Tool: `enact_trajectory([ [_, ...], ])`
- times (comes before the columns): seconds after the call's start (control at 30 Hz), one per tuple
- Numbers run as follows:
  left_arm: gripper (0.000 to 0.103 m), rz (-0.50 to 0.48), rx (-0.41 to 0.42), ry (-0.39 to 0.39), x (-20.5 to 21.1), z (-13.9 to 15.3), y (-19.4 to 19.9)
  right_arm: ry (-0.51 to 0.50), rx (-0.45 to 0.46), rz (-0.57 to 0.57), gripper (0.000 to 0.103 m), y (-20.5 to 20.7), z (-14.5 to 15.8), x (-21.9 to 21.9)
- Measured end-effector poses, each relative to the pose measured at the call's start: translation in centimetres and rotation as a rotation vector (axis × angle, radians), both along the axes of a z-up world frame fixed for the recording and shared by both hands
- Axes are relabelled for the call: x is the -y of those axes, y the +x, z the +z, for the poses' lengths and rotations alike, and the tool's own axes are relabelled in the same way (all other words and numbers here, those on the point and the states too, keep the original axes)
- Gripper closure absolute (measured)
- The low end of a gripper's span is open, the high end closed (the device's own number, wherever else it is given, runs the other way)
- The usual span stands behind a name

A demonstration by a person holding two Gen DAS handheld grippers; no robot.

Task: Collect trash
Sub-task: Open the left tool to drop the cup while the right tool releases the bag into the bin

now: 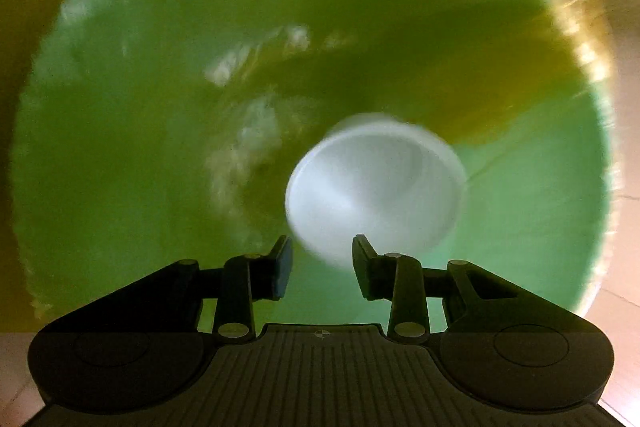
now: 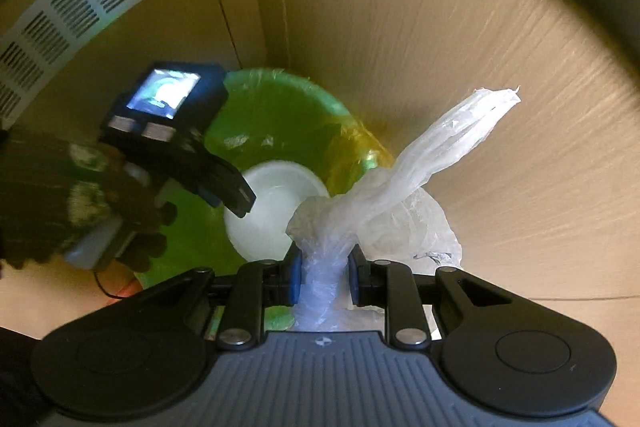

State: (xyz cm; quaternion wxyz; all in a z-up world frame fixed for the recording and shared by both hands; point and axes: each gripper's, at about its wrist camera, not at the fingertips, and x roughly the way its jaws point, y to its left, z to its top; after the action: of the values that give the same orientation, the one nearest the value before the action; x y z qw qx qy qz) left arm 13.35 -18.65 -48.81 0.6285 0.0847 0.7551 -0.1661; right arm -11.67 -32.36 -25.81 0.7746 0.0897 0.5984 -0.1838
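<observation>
My right claw [image 2: 323, 277] clenched on knotted clear plastic bag [image 2: 400, 183], beside green-lined bin [image 2: 280, 107]. My left claw [image 1: 322, 267] released, fingers apart, above white cup [image 1: 376, 187] inside bin.

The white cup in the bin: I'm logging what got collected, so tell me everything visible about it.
The white cup looks like smooth foam or plastic, round, rimmed and empty. It lies tilted inside the green-lined bin, its open mouth towards the cameras. The left hand-held gripper is open just above it, fingers apart, not clamping it. In the right wrist view it sits beside the clear plastic bag.
</observation>
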Motion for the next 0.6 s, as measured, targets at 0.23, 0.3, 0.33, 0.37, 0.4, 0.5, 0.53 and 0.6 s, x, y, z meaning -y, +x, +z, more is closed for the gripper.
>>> enact_trajectory([
  [0.23,0.067,0.137,0.029,-0.102,-4.2,4.4,-0.5,0.053,-0.008,0.001,0.081,-0.1,-1.3,-0.2],
  [0.3,0.067,0.178,0.061,-0.149,-4.9,7.1,-1.0,0.071,0.007,0.014,0.081,0.8,-1.8,-0.3],
  [0.33,0.067,0.187,0.071,-0.164,-5.4,9.0,-1.3,0.074,0.014,0.022,0.081,1.2,-1.9,-0.5],
  [0.37,0.067,0.19,0.082,-0.177,-6.2,10.7,-1.5,0.078,0.022,0.03,0.081,1.8,-2.2,-0.7],
  [0.4,0.066,0.189,0.095,-0.193,-6.8,12.7,-1.6,0.082,0.027,0.037,0.081,2.5,-2.5,-1.0],
  [0.5,0.066,0.163,0.146,-0.242,-7.3,18.1,-2.4,0.107,0.039,0.05,0.081,4.4,-3.5,-1.9],
  [0.53,0.066,0.155,0.163,-0.263,-7.4,19.6,-2.2,0.121,0.046,0.054,0.081,4.6,-3.9,-2.1],
  [0.6,0.067,0.12,0.203,-0.321,-7.2,22.0,-2.7,0.154,0.073,0.061,0.081,5.0,-4.8,-2.4],
])
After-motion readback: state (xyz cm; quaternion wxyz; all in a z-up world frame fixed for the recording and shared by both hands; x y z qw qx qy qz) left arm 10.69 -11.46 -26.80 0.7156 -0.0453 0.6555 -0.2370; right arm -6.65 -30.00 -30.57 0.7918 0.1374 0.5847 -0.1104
